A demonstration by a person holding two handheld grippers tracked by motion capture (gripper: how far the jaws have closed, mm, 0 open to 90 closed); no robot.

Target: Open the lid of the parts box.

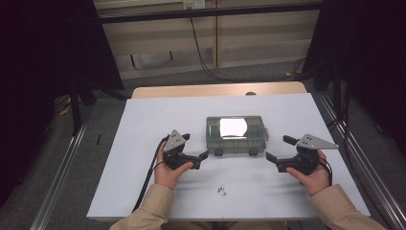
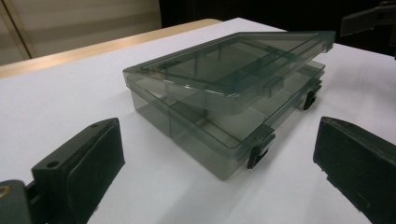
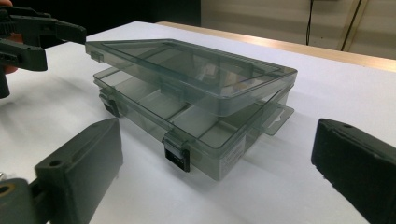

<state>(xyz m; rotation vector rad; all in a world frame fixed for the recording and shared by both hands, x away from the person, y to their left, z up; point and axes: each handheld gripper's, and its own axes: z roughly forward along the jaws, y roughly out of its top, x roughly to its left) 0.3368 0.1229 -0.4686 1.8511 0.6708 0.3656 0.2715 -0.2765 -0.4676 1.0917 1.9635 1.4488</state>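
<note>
We could not identify the small bits (image 1: 221, 190) on the table near its front edge; glare (image 1: 233, 126) hid the box's (image 1: 236, 135) middle compartments.

Box (image 1: 236, 134) sits mid-table (image 1: 143, 191) (lid ajar); small screws (image 1: 221, 190) lie before it.

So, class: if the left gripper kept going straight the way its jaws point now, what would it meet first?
Most likely the organizer box: the left gripper aims its open jaws at the box's near corner and latch, with bare white table between. Exact depth is uncertain.
</note>
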